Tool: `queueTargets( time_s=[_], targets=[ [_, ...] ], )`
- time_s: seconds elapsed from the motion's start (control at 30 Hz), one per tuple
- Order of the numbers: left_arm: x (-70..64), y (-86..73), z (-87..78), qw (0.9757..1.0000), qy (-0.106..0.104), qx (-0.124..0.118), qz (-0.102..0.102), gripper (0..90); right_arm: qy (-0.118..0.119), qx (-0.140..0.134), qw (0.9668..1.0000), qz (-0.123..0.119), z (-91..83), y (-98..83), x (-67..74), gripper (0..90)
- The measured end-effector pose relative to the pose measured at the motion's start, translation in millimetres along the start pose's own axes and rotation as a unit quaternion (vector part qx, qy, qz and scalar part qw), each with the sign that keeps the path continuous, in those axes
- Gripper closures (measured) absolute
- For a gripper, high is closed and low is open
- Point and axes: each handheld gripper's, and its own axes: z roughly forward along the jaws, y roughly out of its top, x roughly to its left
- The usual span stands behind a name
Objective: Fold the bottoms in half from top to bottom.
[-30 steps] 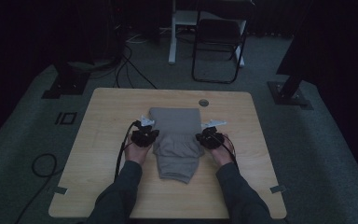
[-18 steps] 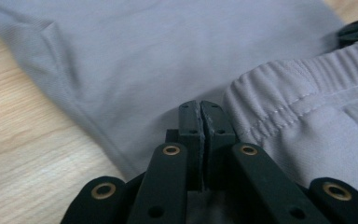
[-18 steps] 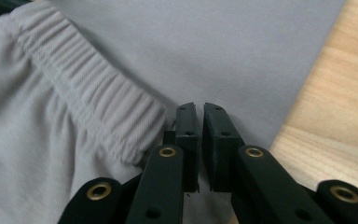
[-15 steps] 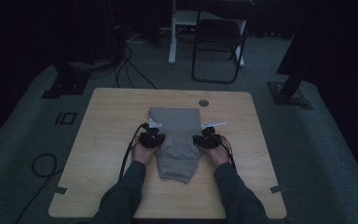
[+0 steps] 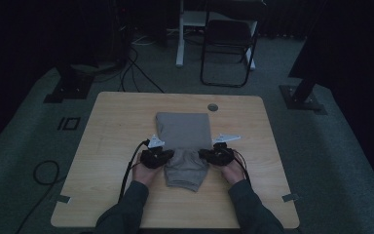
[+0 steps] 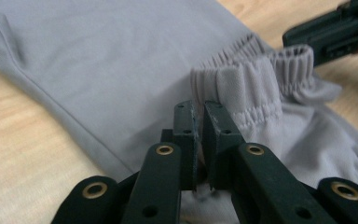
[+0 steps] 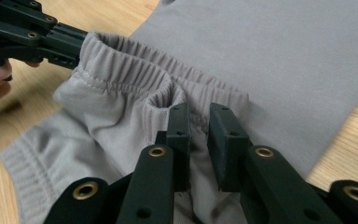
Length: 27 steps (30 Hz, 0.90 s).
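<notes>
**Grey shorts half-folded, both grippers sitting at the waistband**

So going left to right here. The left gripper [image 5: 161,155] is sitting at the left edge of the grey shorts [image 5: 185,146], about halfway down the garment, with the person's hand right behind it. In the left gripper view its fingers [image 6: 186,135] are standing narrow, just a thin slit showing between them, and they have just been opening. A bunched bit of the elastic waistband [image 6: 251,93] is poking up right past the tips, and some fabric seems to be sitting down in the slit, but I'm honestly not able to tell if the pads are pressing on it.

The shorts themselves are lying in the middle of the wooden surface [image 5: 112,126]. The far part is lying flat and smooth as a neat rectangle, and the near part is looking rumpled, with the gathered waistband running across between the two grippers.

Over on the right, the right gripper [image 5: 213,155] is sitting at the right edge of the shorts, mirroring the other one. Its fingers [image 7: 179,140] are standing a bit further apart, with a clear gap, and they've just been opening too. A loop of waistband is curling just beside the left one, touching it, and cloth is lying under the gap rather than being pinched.
</notes>
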Motion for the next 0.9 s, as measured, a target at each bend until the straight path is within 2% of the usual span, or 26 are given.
queueTargets(
  time_s=[0.03,0.07,0.13,0.2,0.27,0.3,0.33,0.4,0.5,0.57,0.63,0.73,0.8,0.9],
  targets=[
    [-0.5,-1.3,-0.2,1.0000,-0.001,0.000,-0.001,83.2,-0.019,-0.003,0.9998,-0.005,-1.1,0.8,-0.1,79.0],
    [-1.0,-2.2,-0.1,1.0000,-0.002,0.000,-0.001,83.2,-0.037,-0.005,0.9993,0.002,-1.5,2.6,-2.2,78.2],
    [-1.3,-2.4,0.6,1.0000,-0.001,0.001,0.000,83.1,-0.070,-0.007,0.9971,0.029,0.6,7.3,-10.9,78.4],
    [-0.7,-1.4,1.9,1.0000,0.000,0.002,-0.002,83.1,-0.081,0.003,0.9958,0.042,7.4,11.5,-20.0,78.9],
    [1.1,0.5,4.7,1.0000,0.005,0.005,0.002,82.9,-0.088,0.019,0.9949,0.044,17.4,13.6,-26.8,79.3],
    [1.1,0.5,4.7,1.0000,0.005,0.005,0.002,82.7,-0.088,0.019,0.9949,0.044,17.4,13.6,-26.8,79.3],
    [4.6,3.2,9.0,0.9999,0.013,0.008,0.003,82.7,-0.090,0.026,0.9947,0.042,22.5,13.9,-29.2,79.5],
    [10.7,7.2,17.0,0.9995,0.026,0.016,-0.003,81.7,-0.085,0.039,0.9949,0.037,33.4,14.5,-33.2,79.5],
    [22.6,12.2,33.0,0.9984,0.036,0.040,-0.017,81.3,-0.070,0.039,0.9963,0.031,38.8,16.9,-34.3,80.0],
    [26.5,14.1,37.4,0.9987,0.023,0.037,-0.026,81.3,-0.055,0.041,0.9973,0.028,40.0,17.6,-33.7,80.7],
    [23.8,15.2,36.2,0.9990,0.019,0.037,-0.017,81.3,-0.035,0.039,0.9982,0.030,38.0,16.4,-33.4,80.8],
    [16.2,12.5,28.0,0.9996,-0.001,0.028,-0.001,81.3,0.003,0.023,0.9989,0.041,29.3,11.9,-34.0,80.8],
    [11.6,10.2,21.9,0.9996,-0.014,0.020,0.010,81.3,0.033,0.012,0.9982,0.050,22.4,7.9,-32.7,80.7],
    [4.8,6.2,14.5,0.9994,-0.026,0.012,0.021,81.0,0.054,0.009,0.9978,0.038,13.6,2.1,-26.0,80.2]
  ],
)
